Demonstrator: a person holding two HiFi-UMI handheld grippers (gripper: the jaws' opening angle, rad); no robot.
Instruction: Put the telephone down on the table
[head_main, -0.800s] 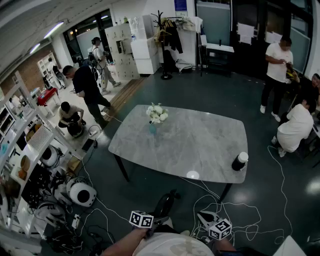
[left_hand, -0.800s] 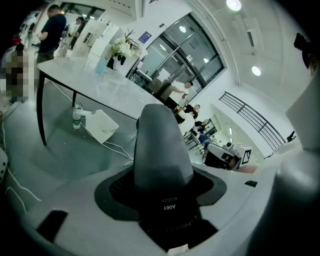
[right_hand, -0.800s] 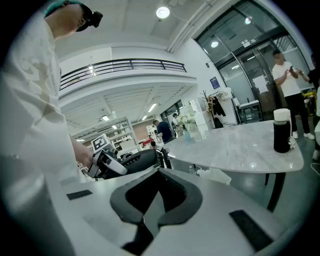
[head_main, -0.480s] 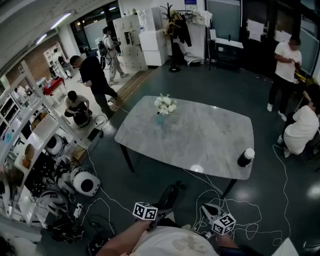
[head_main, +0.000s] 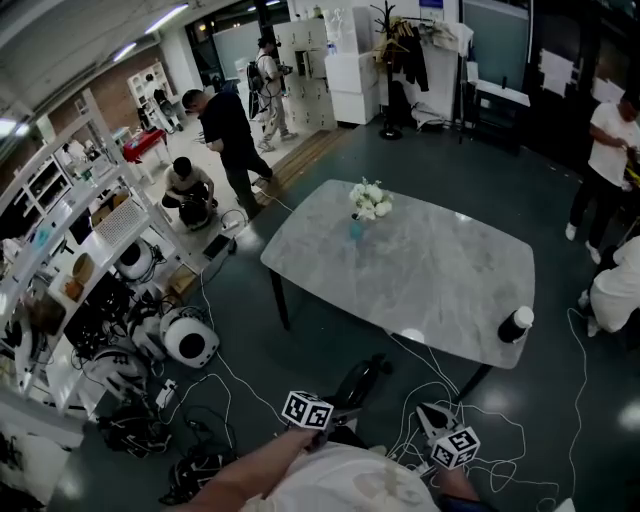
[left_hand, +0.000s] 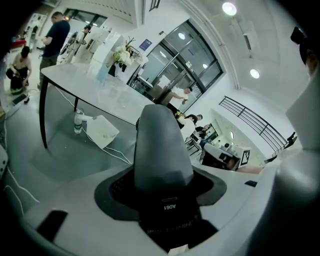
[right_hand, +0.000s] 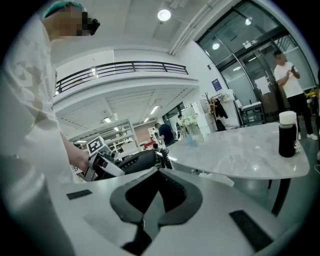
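Two hand-held grippers are hovering close to the person's body, short of the tabletop (head_main: 440, 270). The left hand-held gripper (left_hand: 165, 200) is clamping the dark telephone (left_hand: 162, 150) in the air above the floor. The right hand-held gripper (right_hand: 152, 210) is sitting closed, holding nothing.

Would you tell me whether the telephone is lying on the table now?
No, the left gripper holds the telephone above the floor, short of the table.
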